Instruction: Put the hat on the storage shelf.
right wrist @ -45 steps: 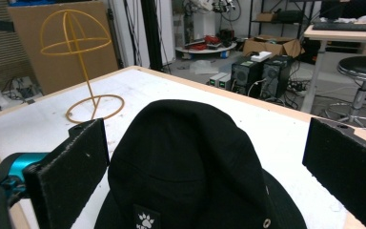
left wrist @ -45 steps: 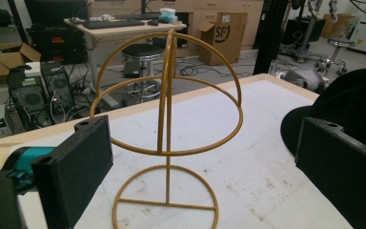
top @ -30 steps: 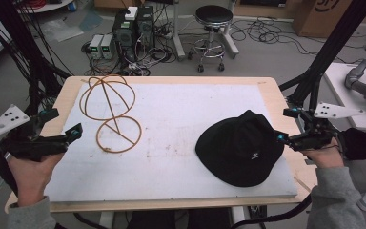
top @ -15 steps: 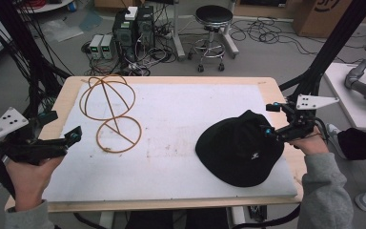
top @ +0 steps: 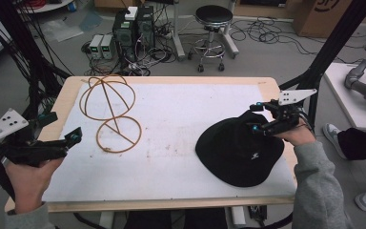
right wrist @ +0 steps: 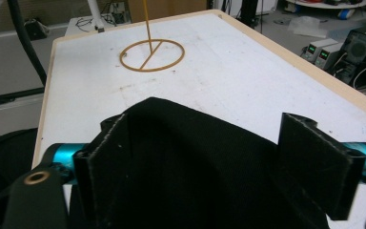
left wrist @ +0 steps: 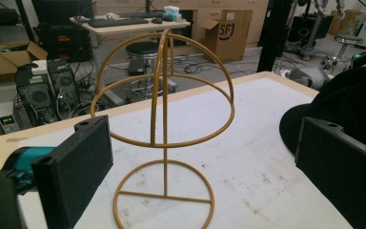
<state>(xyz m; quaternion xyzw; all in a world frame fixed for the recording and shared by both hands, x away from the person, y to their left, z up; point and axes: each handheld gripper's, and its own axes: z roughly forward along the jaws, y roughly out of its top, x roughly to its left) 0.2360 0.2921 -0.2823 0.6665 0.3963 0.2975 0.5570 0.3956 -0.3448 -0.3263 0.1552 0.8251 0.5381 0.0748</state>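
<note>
1. While the black hat point(top: 240, 150) lay crown-up on the near right part of the white table top point(top: 181, 114), the right gripper point(top: 263, 118) stood at its far right side, jaws spread wide, with the crown rising between them in the right gripper view point(right wrist: 205, 157).
2. The jaws had not closed on anything; one pad seemed to touch the fabric, the other stood clear of it.
3. The left gripper point(top: 62, 141) hovered at the near left edge, released and empty, its pads point(left wrist: 76, 171) framing the wire hat stand point(left wrist: 164, 138).
4. The step in hand looked like taking hold of the hat to carry it to the stand.
5. To do it well, I judged the jaws should sink lower and pinch a firm fold of crown or brim, since soft cloth slips from a shallow bite.
6. A grip near the top of the crown would let the brim hang evenly and open downward for the stand's dome.
7. The stand point(top: 110, 114) stood upright at the far left, well apart from the hat, with bare table top between them for a free sweep leftward.
8. The hat's brim lay close to the right and near edges of the table, so a lift rather than a drag seemed safer.
9. The light wire stand could tip if knocked; the left gripper was near enough to steady its base ring.
</note>
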